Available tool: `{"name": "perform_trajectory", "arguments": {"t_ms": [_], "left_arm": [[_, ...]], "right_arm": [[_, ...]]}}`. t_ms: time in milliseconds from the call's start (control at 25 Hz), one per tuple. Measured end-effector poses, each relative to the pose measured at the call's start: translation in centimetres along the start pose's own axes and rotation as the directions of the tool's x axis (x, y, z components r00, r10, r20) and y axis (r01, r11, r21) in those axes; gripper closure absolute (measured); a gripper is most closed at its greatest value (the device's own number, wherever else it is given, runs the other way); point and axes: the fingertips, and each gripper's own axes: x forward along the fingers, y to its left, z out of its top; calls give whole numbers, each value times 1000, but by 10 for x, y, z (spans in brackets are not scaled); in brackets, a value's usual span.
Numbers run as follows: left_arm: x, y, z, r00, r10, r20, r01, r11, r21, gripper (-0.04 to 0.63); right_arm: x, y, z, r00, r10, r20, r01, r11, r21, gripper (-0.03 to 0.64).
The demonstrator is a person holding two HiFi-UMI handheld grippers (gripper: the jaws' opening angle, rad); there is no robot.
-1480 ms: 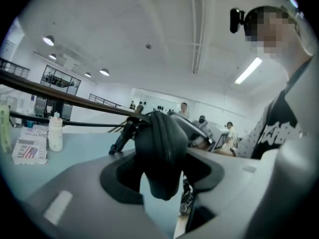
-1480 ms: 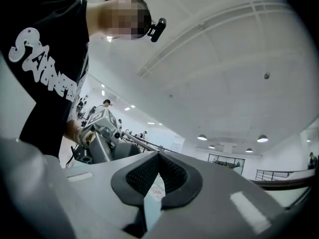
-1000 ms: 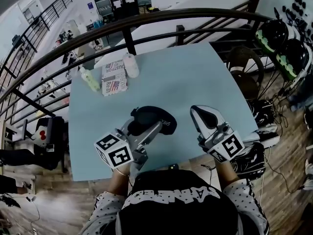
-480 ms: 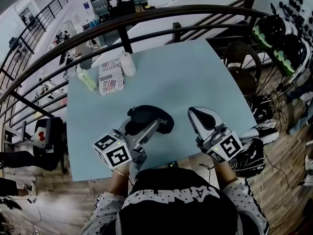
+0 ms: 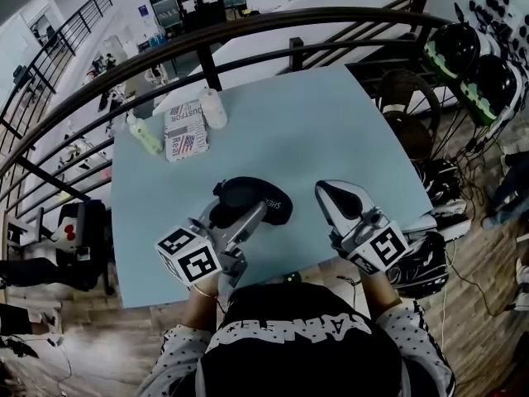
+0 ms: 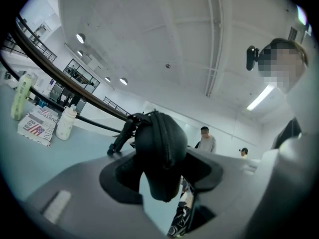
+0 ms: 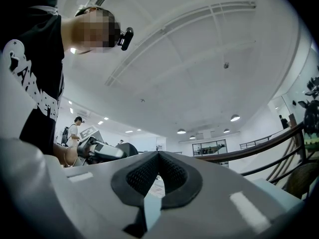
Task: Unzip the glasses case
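A black zipped glasses case (image 5: 258, 198) lies on the pale blue table (image 5: 331, 131) near its front edge. My left gripper (image 5: 240, 206) is shut on the case's near end, one finger on each side. In the left gripper view the case (image 6: 158, 148) stands on edge between the jaws (image 6: 162, 176), with its zip seam facing the camera and a black strap (image 6: 122, 136) hanging off its left side. To the right of the case, apart from it, my right gripper (image 5: 328, 192) is shut and holds nothing. Its pads (image 7: 158, 158) meet in the right gripper view.
A white bottle (image 5: 215, 107), a green bottle (image 5: 147, 136) and a printed box (image 5: 187, 131) stand at the table's far left. A dark curved railing (image 5: 248, 31) runs behind the table. A chair (image 5: 413, 110) and bags are at the right.
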Motion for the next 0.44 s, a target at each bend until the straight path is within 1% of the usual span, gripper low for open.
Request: {"name": "perform_trajectory", "arguments": {"t_ms": [440], "left_arm": [[0, 1, 2, 1000, -14, -1, 14, 1000, 7, 595]], "right_arm": [[2, 1, -2, 1000, -2, -6, 2, 1000, -3, 612]]}}
